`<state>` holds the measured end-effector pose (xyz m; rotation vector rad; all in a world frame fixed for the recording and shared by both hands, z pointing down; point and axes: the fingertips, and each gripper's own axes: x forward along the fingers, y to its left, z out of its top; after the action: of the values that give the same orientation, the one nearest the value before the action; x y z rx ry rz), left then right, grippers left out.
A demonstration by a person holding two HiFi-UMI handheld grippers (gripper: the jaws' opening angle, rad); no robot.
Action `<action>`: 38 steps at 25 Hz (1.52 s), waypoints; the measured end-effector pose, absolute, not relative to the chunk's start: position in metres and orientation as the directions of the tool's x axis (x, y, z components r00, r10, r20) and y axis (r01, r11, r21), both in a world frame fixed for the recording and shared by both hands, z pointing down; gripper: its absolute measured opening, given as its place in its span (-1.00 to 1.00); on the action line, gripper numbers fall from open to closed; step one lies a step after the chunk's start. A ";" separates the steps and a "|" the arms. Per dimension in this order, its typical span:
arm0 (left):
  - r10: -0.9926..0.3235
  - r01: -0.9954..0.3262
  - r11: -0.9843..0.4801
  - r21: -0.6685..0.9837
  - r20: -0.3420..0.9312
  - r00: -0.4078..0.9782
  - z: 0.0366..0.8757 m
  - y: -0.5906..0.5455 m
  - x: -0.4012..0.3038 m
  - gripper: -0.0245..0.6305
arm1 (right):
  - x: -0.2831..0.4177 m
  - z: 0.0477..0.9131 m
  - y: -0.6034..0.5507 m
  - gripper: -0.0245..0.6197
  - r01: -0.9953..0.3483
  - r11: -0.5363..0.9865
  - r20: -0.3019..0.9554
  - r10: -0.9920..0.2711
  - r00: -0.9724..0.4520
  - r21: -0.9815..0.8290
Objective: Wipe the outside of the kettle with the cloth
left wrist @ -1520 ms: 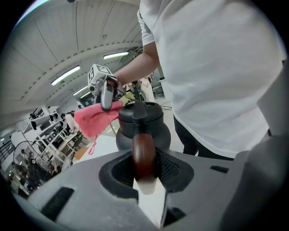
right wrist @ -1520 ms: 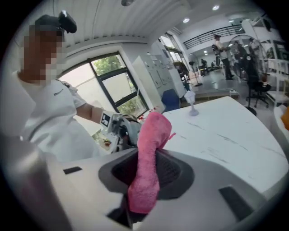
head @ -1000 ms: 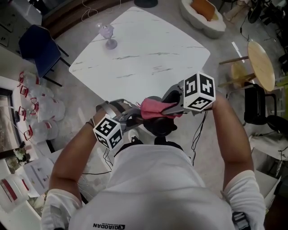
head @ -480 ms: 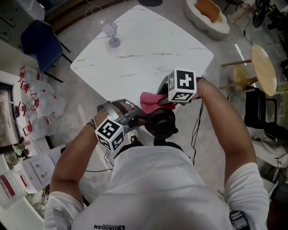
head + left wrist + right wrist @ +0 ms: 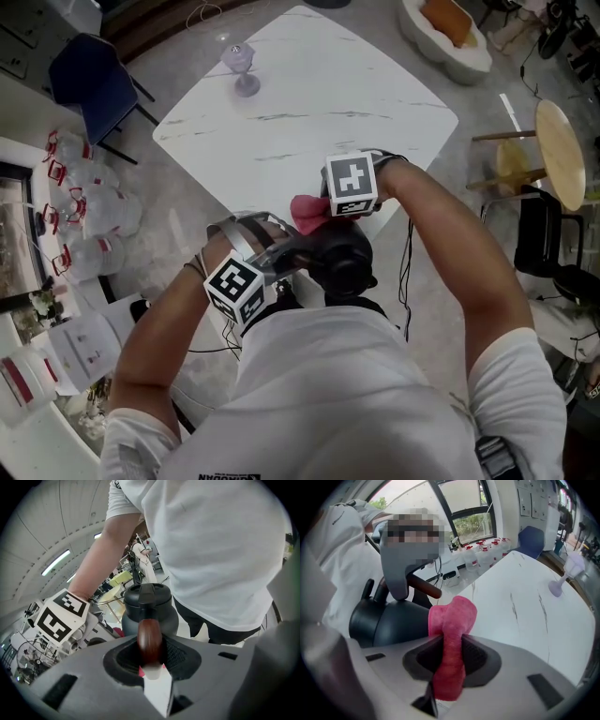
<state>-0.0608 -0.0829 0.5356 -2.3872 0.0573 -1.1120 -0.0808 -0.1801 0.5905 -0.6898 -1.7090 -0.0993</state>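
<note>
Where the floor shows at the far left of the head view, red-capped plastic bottles (image 5: 89, 220) stand near a blue chair (image 5: 89, 84). Next comes the left claw (image 5: 281, 260) (image 5: 150, 651), clenched on the brown handle (image 5: 150, 637) of the black kettle (image 5: 343, 264) (image 5: 150, 606). The kettle hangs in the air just in front of the person's white shirt, off the near corner of the white marbled desk (image 5: 309, 112) (image 5: 525, 616). A stemmed glass (image 5: 242, 67) (image 5: 566, 573) stands alone at the desk's far left edge. At the kettle's far side sits the pink cloth (image 5: 306, 212) (image 5: 452, 620), pinched in the right claw (image 5: 321, 212) (image 5: 452, 656), whose jaws press its bunched middle. The cloth's free end lies right by the kettle's dark wall; whether it touches cannot be told. A round wooden stool (image 5: 561, 141) stands at the far right.
</note>
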 end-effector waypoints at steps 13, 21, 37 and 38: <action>-0.270 0.105 -0.889 -0.447 0.694 0.668 0.540 -0.091 -0.075 -0.61 | -0.097 0.656 -0.210 -0.61 0.398 0.865 0.904 0.395 -0.165 -0.306; -0.261 0.104 -0.891 -0.441 0.687 0.678 0.541 -0.095 -0.078 -0.61 | -0.097 0.683 -0.216 -0.61 0.381 0.880 0.912 0.371 -0.178 -0.283; -0.184 -0.028 -0.971 -0.238 0.668 0.721 0.560 -0.130 -0.104 -0.58 | -0.039 0.577 -0.311 -0.60 -0.409 0.889 0.720 -0.145 -0.679 -0.207; -0.179 -0.040 -0.975 -0.219 0.664 0.726 0.561 -0.132 -0.105 -0.58 | -0.026 0.572 -0.312 -0.60 -0.463 0.860 0.707 -0.191 -0.681 -0.214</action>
<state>-0.1051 -0.1321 0.5611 -2.7403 0.1755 -1.0825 -0.0258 -0.3117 0.5718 0.4709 -2.3159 0.4953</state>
